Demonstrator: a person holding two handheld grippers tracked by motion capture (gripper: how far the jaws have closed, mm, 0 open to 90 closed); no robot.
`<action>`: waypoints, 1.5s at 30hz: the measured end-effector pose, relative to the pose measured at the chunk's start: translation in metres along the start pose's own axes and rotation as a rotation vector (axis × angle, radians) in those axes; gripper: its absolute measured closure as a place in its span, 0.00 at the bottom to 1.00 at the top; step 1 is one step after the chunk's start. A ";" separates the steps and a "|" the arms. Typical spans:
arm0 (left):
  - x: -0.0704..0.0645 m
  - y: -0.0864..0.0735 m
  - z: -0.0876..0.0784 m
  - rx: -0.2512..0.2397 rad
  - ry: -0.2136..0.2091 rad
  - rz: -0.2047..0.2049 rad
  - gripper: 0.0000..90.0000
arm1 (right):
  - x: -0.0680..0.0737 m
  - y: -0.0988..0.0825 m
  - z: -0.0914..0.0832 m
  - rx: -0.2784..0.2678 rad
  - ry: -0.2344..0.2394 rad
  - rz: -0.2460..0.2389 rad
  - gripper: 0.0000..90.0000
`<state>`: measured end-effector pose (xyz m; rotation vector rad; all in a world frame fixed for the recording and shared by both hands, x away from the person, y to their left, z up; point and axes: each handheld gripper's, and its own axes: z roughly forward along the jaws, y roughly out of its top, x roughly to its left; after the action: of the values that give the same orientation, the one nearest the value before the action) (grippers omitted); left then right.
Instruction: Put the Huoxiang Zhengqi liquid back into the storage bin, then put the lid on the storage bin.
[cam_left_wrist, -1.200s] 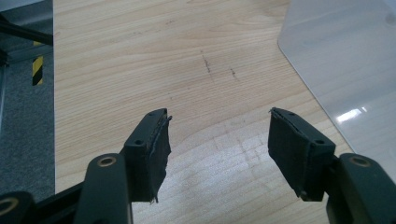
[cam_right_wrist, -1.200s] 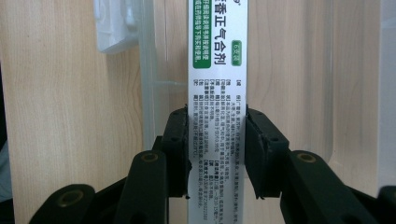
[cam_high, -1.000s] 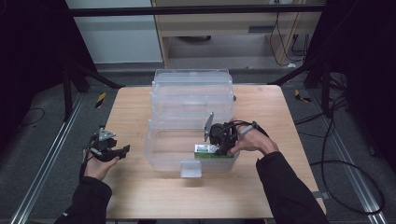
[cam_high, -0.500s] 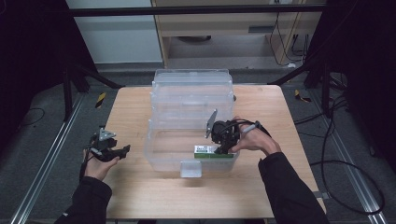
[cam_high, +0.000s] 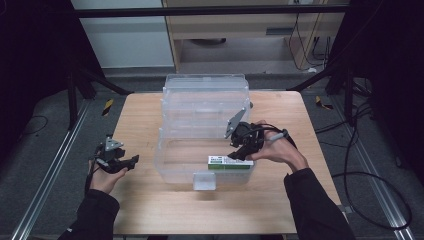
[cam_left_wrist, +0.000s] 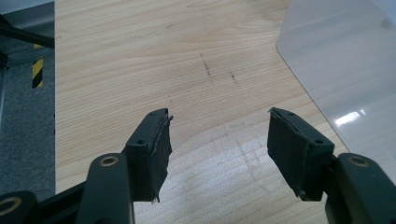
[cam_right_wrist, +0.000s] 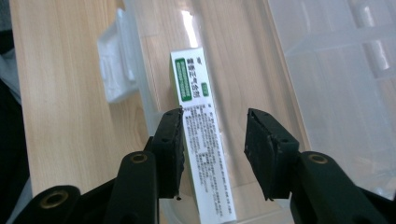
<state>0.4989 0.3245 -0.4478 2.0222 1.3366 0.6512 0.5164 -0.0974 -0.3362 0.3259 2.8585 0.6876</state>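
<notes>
Two hand-held grippers are seen over a wooden table. A clear plastic bin stands at the table's middle, with its lid raised behind it and a white latch at its near wall. A white and green box lies flat inside the bin, along the near wall toward the bin's right end. The right gripper is held just above the box's right end. In the right gripper view its jaws have just been opening; the box is seen between them, close to one pad and apart from the other, so it is not gripped. The left gripper is held to the left of the bin, over bare wood, with its jaws wide apart and nothing between them.
</notes>
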 end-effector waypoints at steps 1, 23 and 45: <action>0.000 0.000 0.000 -0.002 0.001 -0.002 0.44 | 0.002 0.000 -0.001 -0.012 0.008 0.004 0.63; 0.004 0.002 -0.005 -0.034 0.000 -0.017 0.49 | 0.027 0.011 0.031 -0.012 0.075 0.007 0.58; 0.002 0.005 -0.008 -0.043 0.004 -0.015 0.48 | 0.035 0.015 0.065 0.056 0.135 0.010 0.64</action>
<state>0.4969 0.3263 -0.4389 1.9758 1.3277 0.6724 0.5002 -0.0480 -0.3910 0.3135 3.0099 0.6566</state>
